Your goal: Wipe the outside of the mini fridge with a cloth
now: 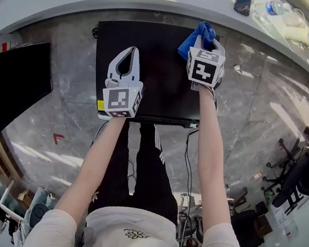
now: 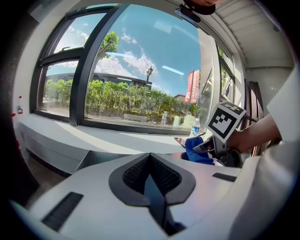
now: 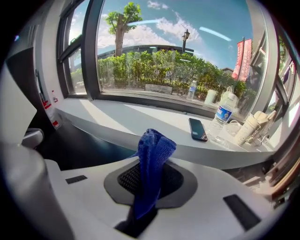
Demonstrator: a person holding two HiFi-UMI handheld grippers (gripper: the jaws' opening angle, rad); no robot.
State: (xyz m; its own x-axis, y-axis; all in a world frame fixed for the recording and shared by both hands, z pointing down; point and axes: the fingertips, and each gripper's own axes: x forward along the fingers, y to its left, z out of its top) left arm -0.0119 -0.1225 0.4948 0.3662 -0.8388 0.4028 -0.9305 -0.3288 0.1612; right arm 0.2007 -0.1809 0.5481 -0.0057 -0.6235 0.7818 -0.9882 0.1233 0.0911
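The black mini fridge [image 1: 155, 75] stands on the marble floor below me, and I look down on its top. My right gripper [image 1: 206, 42] hangs over the fridge's far right corner, shut on a blue cloth [image 1: 199, 35]. In the right gripper view the cloth [image 3: 152, 164] sticks up in a bunch from between the jaws. My left gripper [image 1: 132, 51] hovers over the left part of the fridge top, shut with nothing in it. From the left gripper view the cloth [image 2: 197, 151] and the right gripper [image 2: 211, 146] show to the right.
A white window ledge [image 3: 117, 117] curves behind the fridge, with a phone [image 3: 198, 129], a water bottle [image 3: 224, 112] and cups on it. A black panel [image 1: 14, 86] stands to the left. Cables [image 1: 187, 152] hang at the fridge's near side. Office chairs [image 1: 299, 177] stand at the right.
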